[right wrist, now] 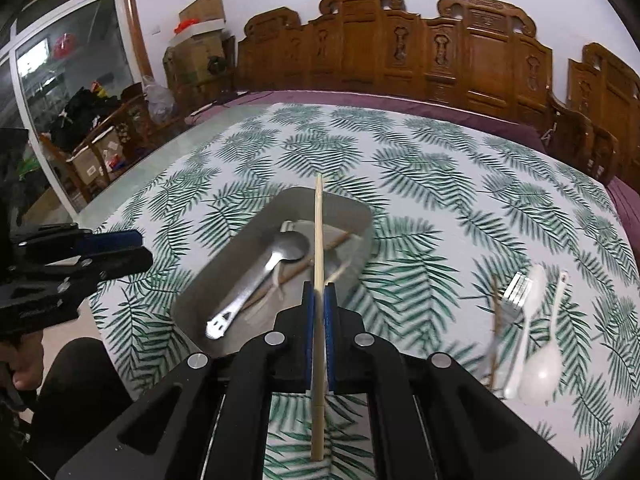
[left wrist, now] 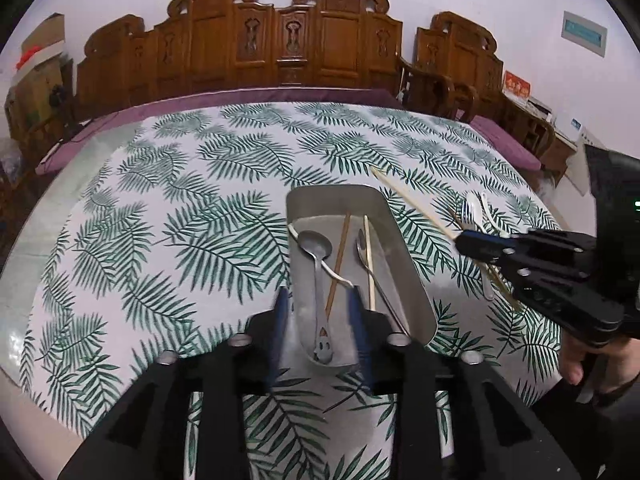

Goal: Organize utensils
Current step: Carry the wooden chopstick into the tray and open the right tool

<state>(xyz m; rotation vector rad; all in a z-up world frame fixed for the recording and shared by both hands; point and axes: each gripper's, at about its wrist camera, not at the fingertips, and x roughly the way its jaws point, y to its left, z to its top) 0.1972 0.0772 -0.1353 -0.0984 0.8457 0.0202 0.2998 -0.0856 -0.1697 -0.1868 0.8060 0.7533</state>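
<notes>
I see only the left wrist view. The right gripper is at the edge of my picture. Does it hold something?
Observer: Yes. The right gripper is shut on a bamboo chopstick, which in the right wrist view crosses over the metal tray.
Operator: What lies on the cloth behind that gripper?
Observer: A metal fork and two white plastic spoons lying head to tail: the near-bowl spoon and the far-bowl spoon.
</notes>
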